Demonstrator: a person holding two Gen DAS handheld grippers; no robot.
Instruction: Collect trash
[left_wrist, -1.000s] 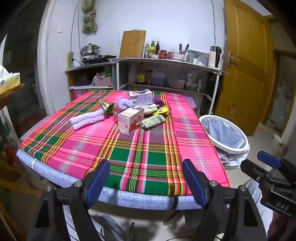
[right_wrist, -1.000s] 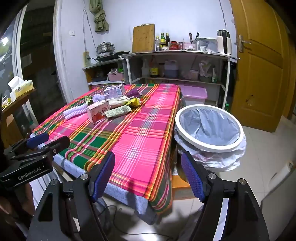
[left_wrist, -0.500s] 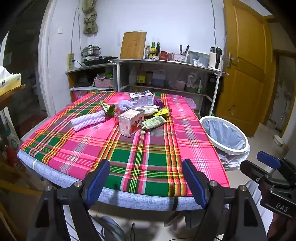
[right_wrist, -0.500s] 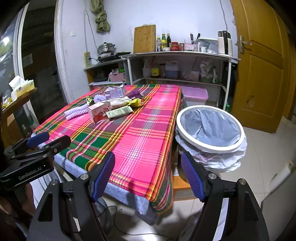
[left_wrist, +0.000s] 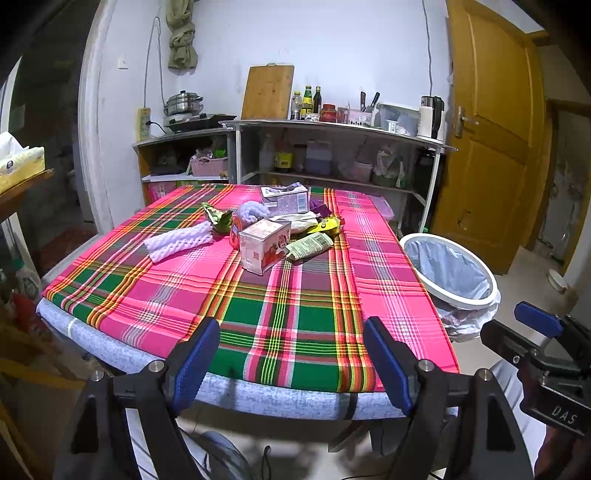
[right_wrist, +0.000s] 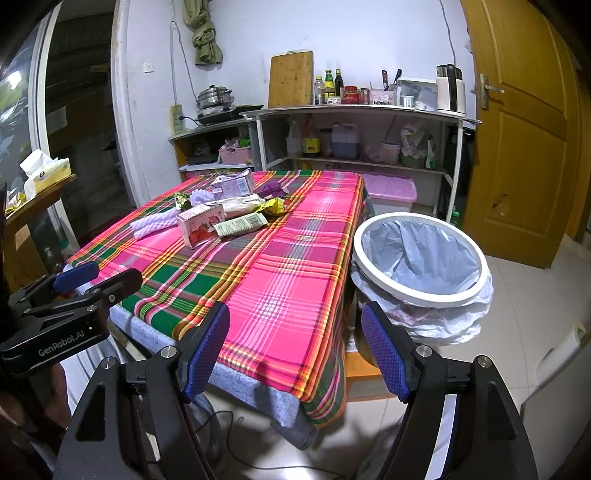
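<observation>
A pile of trash lies at the far middle of the plaid-covered table (left_wrist: 280, 314): a pink carton (left_wrist: 263, 245), a white foam sleeve (left_wrist: 179, 240), a green wrapper (left_wrist: 309, 245), a yellow wrapper (left_wrist: 328, 224), a purple box (left_wrist: 285, 198). The pink carton (right_wrist: 200, 223) also shows in the right wrist view. A white-rimmed bin with a blue liner (right_wrist: 419, 254) stands on the floor right of the table, also in the left wrist view (left_wrist: 448, 270). My left gripper (left_wrist: 291, 363) is open and empty at the table's near edge. My right gripper (right_wrist: 295, 354) is open and empty at the near right corner.
Shelves with bottles, a pot and a cutting board (left_wrist: 269, 92) stand behind the table. A wooden door (right_wrist: 524, 133) is at the right. A pink lidded box (right_wrist: 389, 190) sits on the floor by the shelves. A tissue box (left_wrist: 20, 164) rests on a side table at left.
Both views have shifted only slightly; the grippers stay open and hover near the table's front edge. Nothing on the table has moved.
</observation>
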